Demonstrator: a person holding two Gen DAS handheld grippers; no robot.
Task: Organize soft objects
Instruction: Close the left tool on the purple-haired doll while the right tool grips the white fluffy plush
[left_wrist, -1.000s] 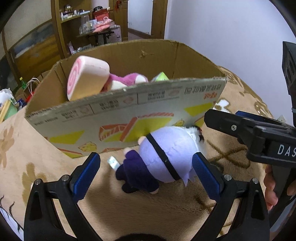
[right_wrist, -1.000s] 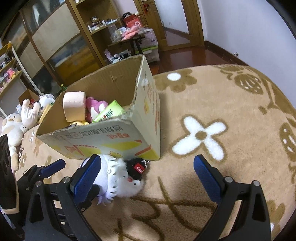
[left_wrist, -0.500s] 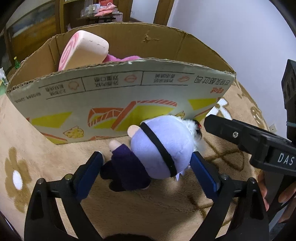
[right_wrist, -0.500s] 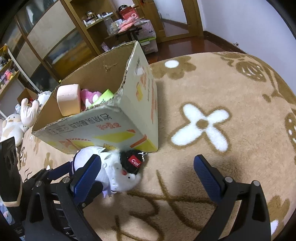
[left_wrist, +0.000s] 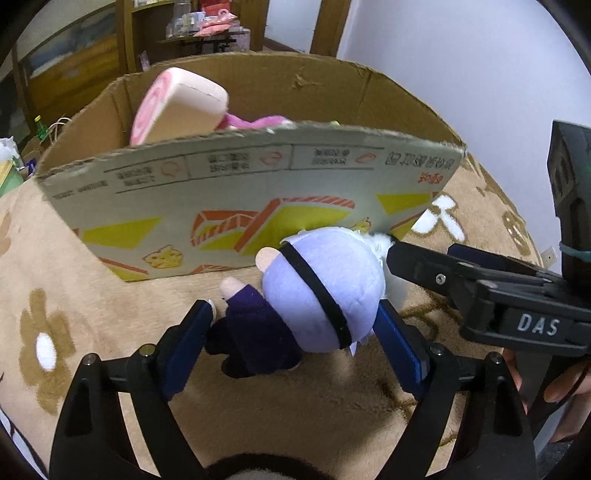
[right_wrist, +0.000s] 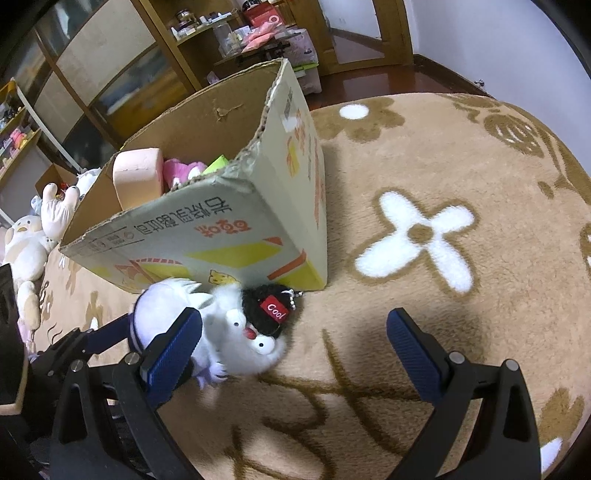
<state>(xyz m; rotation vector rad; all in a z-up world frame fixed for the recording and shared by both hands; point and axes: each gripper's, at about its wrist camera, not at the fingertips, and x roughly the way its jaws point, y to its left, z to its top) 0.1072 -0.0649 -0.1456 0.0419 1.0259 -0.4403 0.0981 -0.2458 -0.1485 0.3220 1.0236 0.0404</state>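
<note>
Between left hand-held gripper pads, seemingly touching: doll

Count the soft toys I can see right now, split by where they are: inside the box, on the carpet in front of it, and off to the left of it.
Inside the cardboard box: 3 (pink swirl roll cushion, pink plush, green item)
In front: 2 (lavender-headed doll, white bird plush)
Left: at least 2 pale plush animals
Total: at least 7

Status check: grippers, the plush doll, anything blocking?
Left gripper closing around lavender-headed plush doll, pads at its sides. Right gripper open, empty. Cardboard box directly behind doll.
</note>
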